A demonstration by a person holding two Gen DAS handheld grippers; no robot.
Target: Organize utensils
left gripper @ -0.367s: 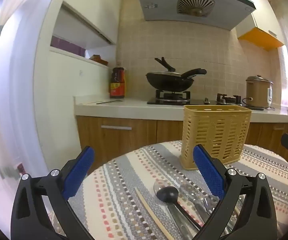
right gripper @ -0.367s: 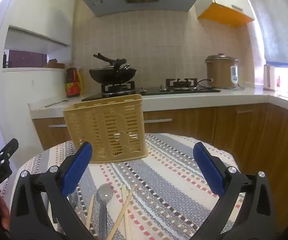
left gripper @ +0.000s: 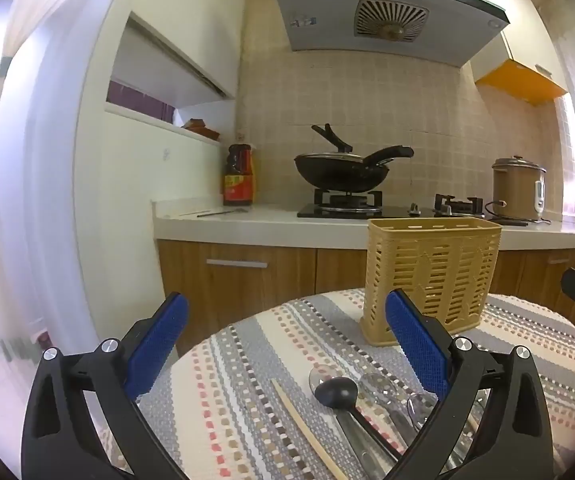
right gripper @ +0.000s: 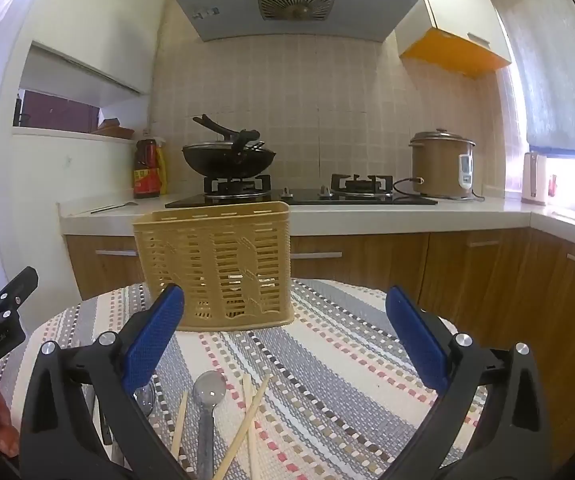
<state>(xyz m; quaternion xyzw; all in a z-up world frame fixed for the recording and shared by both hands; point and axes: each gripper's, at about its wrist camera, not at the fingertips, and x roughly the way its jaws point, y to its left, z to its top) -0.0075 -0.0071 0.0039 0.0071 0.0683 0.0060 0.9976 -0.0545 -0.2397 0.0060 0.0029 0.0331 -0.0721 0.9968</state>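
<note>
A yellow slotted utensil basket point(left gripper: 431, 276) stands upright on the striped tablecloth point(left gripper: 247, 400); it also shows in the right wrist view point(right gripper: 213, 264). A black ladle point(left gripper: 337, 392), metal spoons point(left gripper: 379, 386) and a wooden chopstick point(left gripper: 307, 428) lie near me between the left fingers. In the right wrist view a metal spoon point(right gripper: 207, 396) and wooden chopsticks point(right gripper: 249, 412) lie on the tablecloth point(right gripper: 347, 368). My left gripper point(left gripper: 285, 340) is open and empty above the cloth. My right gripper point(right gripper: 285, 336) is open and empty, short of the basket.
Behind the table runs a kitchen counter point(left gripper: 247, 220) with a black wok point(left gripper: 343, 168) on the stove, a sauce bottle point(left gripper: 239, 180) and a rice cooker point(right gripper: 443, 168). The round table edge drops off at the left point(left gripper: 191, 356) and the right point(right gripper: 447, 328).
Both views have shifted slightly; the basket and the utensils lie where they were. Both grippers stay open.
</note>
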